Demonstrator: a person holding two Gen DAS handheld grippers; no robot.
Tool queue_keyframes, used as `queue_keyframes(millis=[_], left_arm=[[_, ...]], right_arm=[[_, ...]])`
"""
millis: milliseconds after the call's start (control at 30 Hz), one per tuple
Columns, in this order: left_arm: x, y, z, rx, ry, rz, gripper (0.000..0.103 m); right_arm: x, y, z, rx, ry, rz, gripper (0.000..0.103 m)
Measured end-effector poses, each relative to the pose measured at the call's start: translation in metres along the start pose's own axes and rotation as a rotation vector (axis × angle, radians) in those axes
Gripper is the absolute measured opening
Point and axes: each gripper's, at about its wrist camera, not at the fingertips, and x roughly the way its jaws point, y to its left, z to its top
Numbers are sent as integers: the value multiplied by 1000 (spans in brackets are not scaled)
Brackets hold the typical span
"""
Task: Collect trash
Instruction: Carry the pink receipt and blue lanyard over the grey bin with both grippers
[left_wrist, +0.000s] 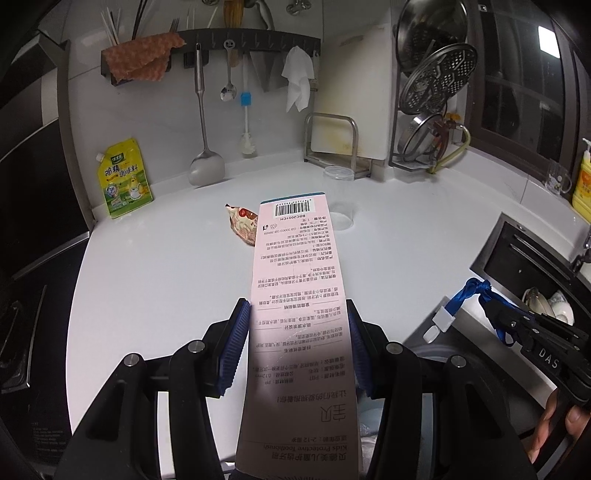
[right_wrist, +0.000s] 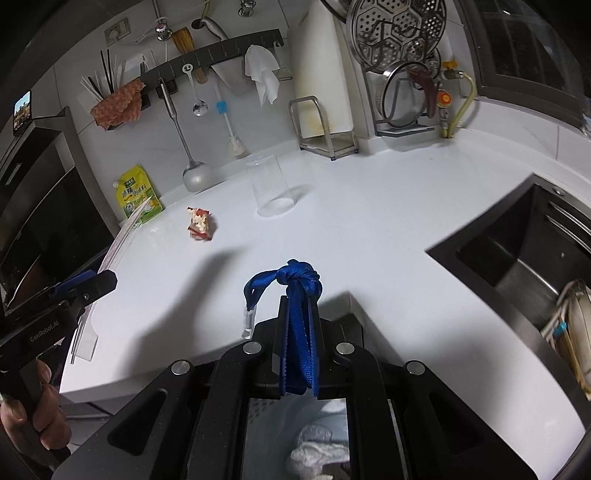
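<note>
left gripper (left_wrist: 297, 347) clamped on toothbrush card (left_wrist: 295, 295), long axis pointing forward | right gripper (right_wrist: 298, 332) pinching blue strap (right_wrist: 297, 291) | bin (right_wrist: 295, 424), probably, directly below the right gripper | wrapper (right_wrist: 200, 224) far-left on counter (right_wrist: 369, 221), nearer left

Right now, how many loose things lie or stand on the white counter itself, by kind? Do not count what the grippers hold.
Wrapper: 1
Clear cup: 1
Yellow pouch: 1
Total: 3
</note>
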Motion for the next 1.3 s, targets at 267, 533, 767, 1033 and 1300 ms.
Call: queue_keyframes(millis=[267, 533, 767, 1033, 1300], left_arm=[[-24, -14, -18, 5, -17, -35, 49], [-39, -33, -42, 42, -8, -60, 49], [-45, -45, -62, 58, 14, -88, 49], [-44, -54, -80, 64, 38, -104, 49], [-39, -67, -100, 83, 85, -130, 49]], right_arm=[[-30, -2, -30, 24, 1, -18, 9], [-49, -1, -55, 19, 11, -21, 9], [-62, -1, -68, 28, 7, -17, 9], [-69, -2, -84, 36, 18, -9, 9], [-73, -1, -100, 24, 40, -32, 9]])
